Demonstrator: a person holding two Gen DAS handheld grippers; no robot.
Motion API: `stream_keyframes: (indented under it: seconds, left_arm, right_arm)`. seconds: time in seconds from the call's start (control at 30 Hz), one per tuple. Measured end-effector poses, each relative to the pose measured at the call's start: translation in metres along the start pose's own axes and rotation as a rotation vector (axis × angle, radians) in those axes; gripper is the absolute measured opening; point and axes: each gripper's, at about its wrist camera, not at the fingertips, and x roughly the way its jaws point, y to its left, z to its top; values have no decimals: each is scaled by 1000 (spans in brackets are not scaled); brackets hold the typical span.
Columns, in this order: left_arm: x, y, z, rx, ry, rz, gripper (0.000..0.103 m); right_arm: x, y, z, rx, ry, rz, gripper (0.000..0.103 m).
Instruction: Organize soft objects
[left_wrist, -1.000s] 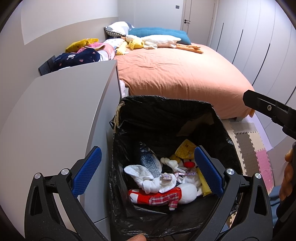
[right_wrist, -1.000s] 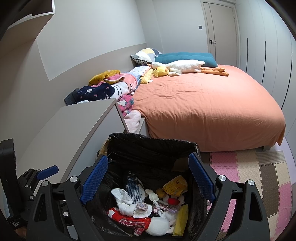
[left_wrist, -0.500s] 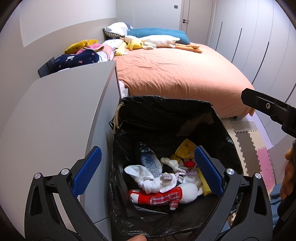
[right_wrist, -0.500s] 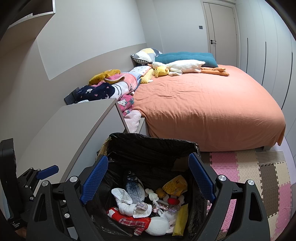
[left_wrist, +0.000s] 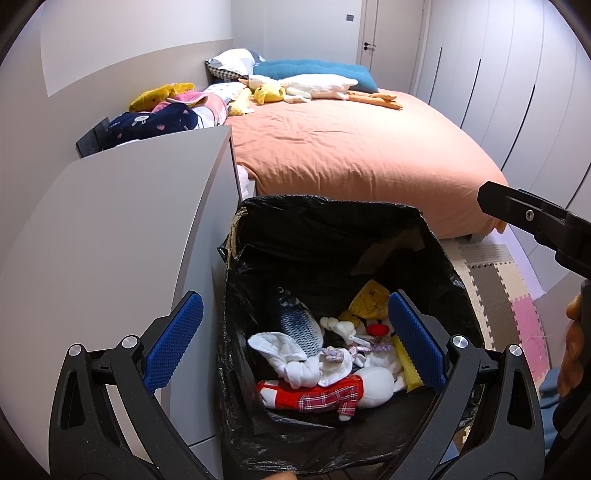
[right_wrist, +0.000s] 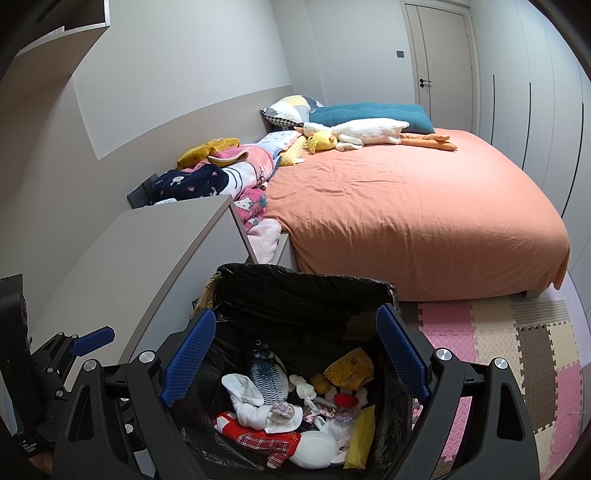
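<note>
Several soft toys lie in the black-lined bin beside the bed. The left gripper and right gripper are held empty above it, fingers apart; one toy should be singled out and gripped at its bulk.

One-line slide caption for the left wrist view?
Open left gripper hovers above black-lined bin of plush toys beside orange bed.

Pale grey walls; orange-covered bed far right; grey cabinet near left; white wardrobe doors; pink-beige foam floor mat.
</note>
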Motion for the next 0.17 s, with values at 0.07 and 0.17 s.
stream_keyframes:
  seconds: [0.07,0.17]
  left_arm:
    - [1,0,0,-4,2,1,97]
    - [1,2,0,-11,9,-8,97]
  right_arm:
    - [0,0,0,-1,0,-1,89]
    - [0,0,0,-1,0,0,89]
